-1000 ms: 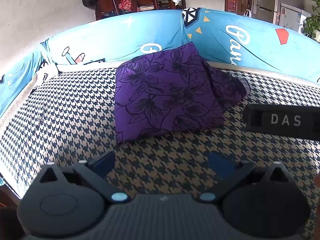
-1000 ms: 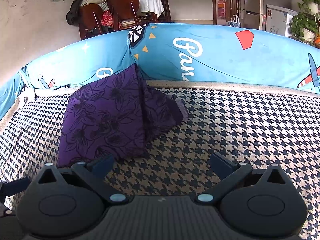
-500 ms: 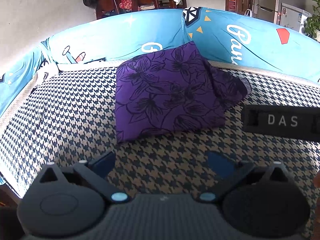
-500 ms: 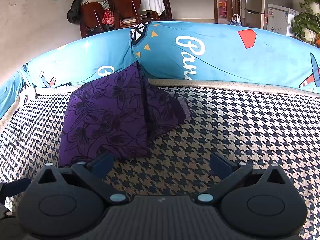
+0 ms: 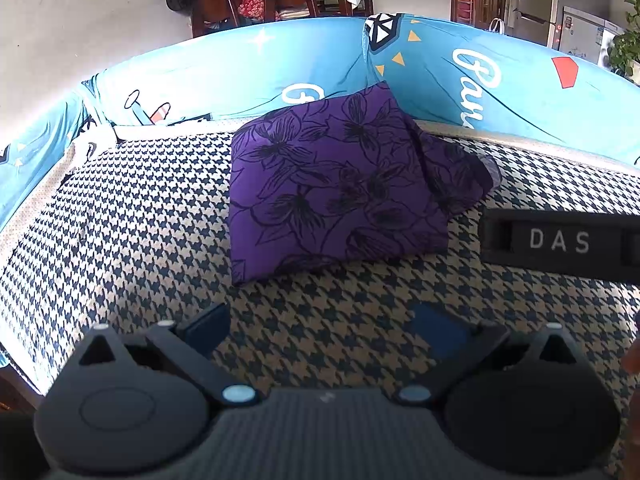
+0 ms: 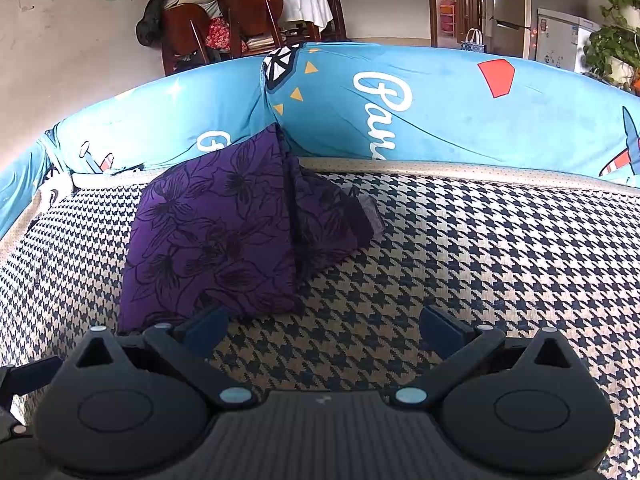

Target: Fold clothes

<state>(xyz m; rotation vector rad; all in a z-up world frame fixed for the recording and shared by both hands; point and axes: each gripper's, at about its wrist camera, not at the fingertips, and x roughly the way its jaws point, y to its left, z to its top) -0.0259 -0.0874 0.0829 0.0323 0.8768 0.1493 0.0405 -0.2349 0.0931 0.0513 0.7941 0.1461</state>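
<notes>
The purple floral garment [image 5: 332, 192] lay in the upper middle of the left wrist frame, already gathered into a rough folded block on the houndstooth seat cover [image 5: 120, 240], its far corner leaning against the blue printed backrest cover [image 5: 240, 68]. In the right wrist frame the same garment [image 6: 216, 236] sat left of centre, with a loose flap trailing out toward the middle of the picture, its edge slightly lifted and uneven.

The left gripper [image 5: 324, 330] sat at the bottom of its frame with its jaws spread apart and nothing between them, near the garment's closest edge but not touching it. The right gripper [image 6: 326, 330] was likewise spread wide and empty, its left finger just in front of the garment's near corner.

Judging from this, the fold looked nearly finished, and the step in hand was a pause between grasps. The trailing flap on the right side seemed the remaining work: the next move would call for pinching that loose edge and laying it over the block, square with the other layers
</notes>
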